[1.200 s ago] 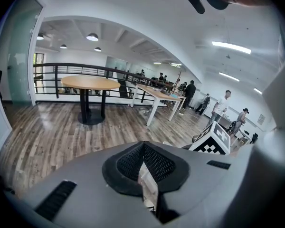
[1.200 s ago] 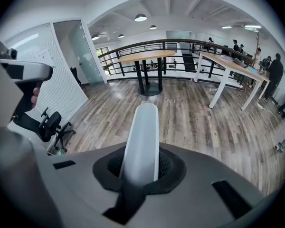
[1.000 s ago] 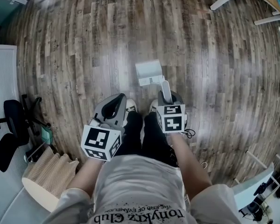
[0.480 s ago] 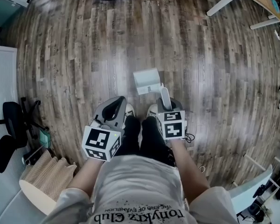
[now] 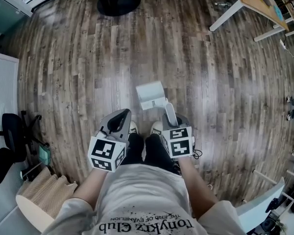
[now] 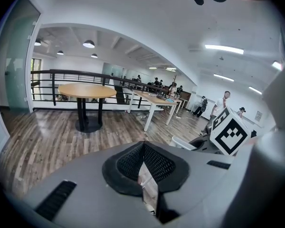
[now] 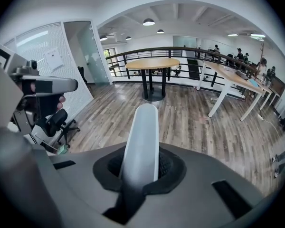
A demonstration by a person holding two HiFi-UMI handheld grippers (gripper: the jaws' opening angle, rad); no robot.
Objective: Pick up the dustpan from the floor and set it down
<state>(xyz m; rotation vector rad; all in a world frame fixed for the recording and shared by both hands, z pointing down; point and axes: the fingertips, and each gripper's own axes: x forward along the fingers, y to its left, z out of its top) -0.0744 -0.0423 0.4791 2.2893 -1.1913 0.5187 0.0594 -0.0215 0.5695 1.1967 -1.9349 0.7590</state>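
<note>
Judging by its thin, pale plastic, the dustpan (image 5: pixel 151 95) should be light and stiff, but smooth enough to swivel in a pinch. The long handle (image 7: pixel 140 141) looks like the sensible hold, and a grip nearer the tray would probably curb swinging. The right gripper (image 5: pixel 172 123) has its jaws closed narrowly on that handle, and the tray hangs just ahead of the person's shoes (image 5: pixel 133 128), seemingly clear of the wooden floor (image 5: pixel 88 72). The left gripper (image 5: pixel 118 122), just above the shoes on the other side, has its jaws drawn together on nothing. Only the head view shows the open tray. The right gripper view shows just the handle between the pads, with the tray out of sight, yet it proves the grip.
</note>
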